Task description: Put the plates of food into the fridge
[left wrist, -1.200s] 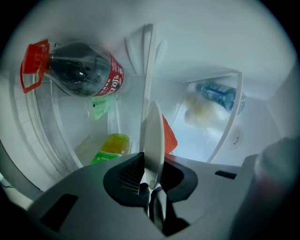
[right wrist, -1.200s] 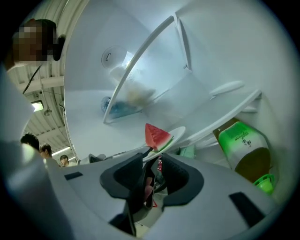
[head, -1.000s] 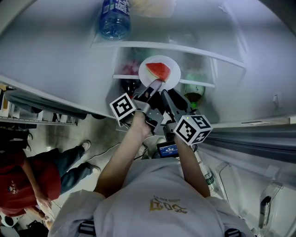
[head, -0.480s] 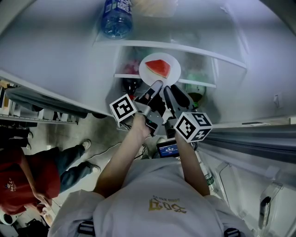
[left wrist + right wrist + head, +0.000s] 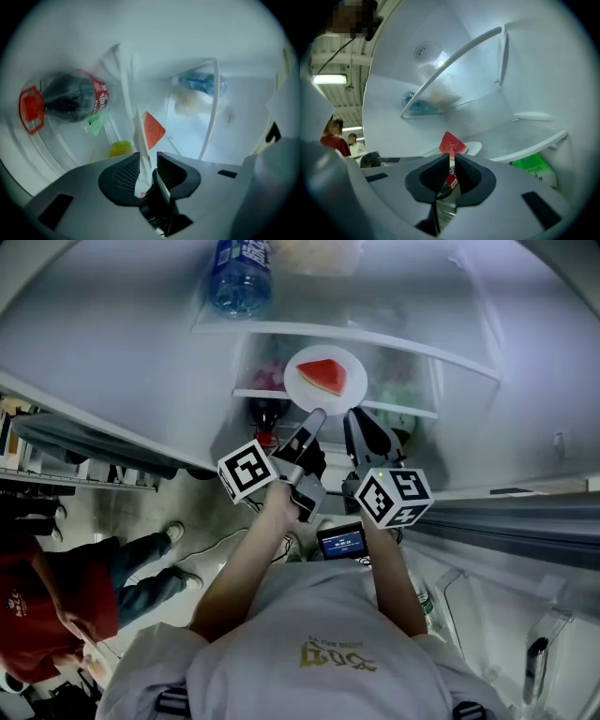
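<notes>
A white plate (image 5: 325, 378) with a red watermelon wedge (image 5: 322, 378) rests on the fridge's glass shelf (image 5: 408, 411). My left gripper (image 5: 315, 416) reaches its near rim. In the left gripper view the plate's rim (image 5: 139, 133) runs edge-on between the jaws, and the gripper (image 5: 148, 158) is shut on it. My right gripper (image 5: 354, 416) is drawn back just right of the plate and apart from it. Its jaws are closing, almost together, with nothing between them (image 5: 452, 159). The wedge (image 5: 451, 143) lies beyond them.
A blue water bottle (image 5: 237, 273) lies on the upper shelf. A dark cola bottle (image 5: 65, 98) with a red cap sits below the plate's shelf, left. A green carton (image 5: 533, 169) stands under the shelf at right. A person in red (image 5: 37, 610) stands at the lower left.
The right gripper has drawn back from the plate and narrowed its jaws. The left gripper has pulled back slightly and stays at the rim. The plate sits slightly deeper on the shelf.
</notes>
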Demonstrator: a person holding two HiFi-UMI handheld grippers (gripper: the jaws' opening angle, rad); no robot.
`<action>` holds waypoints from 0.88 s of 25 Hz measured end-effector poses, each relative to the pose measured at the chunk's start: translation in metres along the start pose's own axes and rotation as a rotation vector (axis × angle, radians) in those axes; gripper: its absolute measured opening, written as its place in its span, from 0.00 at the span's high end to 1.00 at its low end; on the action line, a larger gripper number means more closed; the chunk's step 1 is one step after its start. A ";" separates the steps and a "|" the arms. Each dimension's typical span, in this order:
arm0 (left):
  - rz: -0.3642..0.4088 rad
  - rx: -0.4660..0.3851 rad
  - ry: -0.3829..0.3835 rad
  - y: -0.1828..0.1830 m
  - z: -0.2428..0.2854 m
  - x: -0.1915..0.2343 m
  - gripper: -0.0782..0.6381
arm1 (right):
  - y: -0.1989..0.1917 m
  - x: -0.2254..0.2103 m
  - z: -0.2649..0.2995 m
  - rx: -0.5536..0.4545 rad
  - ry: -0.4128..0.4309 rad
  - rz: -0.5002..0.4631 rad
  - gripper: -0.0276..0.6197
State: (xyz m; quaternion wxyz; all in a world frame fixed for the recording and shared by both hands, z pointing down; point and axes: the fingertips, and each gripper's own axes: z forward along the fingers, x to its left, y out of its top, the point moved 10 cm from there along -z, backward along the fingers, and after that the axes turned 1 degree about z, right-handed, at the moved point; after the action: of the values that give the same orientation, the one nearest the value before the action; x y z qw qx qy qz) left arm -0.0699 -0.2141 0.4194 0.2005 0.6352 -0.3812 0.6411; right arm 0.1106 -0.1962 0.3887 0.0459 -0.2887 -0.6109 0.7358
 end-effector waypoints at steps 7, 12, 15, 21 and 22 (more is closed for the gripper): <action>0.847 0.019 0.184 0.005 -0.025 -0.032 0.75 | -0.012 0.013 -0.010 0.037 -0.032 -0.246 0.90; 1.102 0.040 0.282 0.009 -0.020 -0.034 0.88 | -0.014 0.017 -0.005 0.034 -0.016 -0.265 0.90; 1.183 0.055 0.323 0.012 -0.017 -0.033 0.88 | -0.016 0.019 -0.003 0.043 -0.014 -0.296 0.90; 1.194 0.099 0.336 0.024 -0.006 -0.028 0.88 | -0.016 0.016 0.004 0.035 -0.043 -0.326 0.90; 1.191 0.107 0.333 0.025 -0.004 -0.028 0.88 | -0.016 0.014 0.006 0.035 -0.045 -0.328 0.90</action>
State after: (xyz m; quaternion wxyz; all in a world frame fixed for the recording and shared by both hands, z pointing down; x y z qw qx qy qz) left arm -0.0877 -0.2206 0.3872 -0.1671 0.2142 -0.6010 0.7517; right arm 0.0914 -0.1912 0.3986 0.1567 -0.1678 -0.6378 0.7352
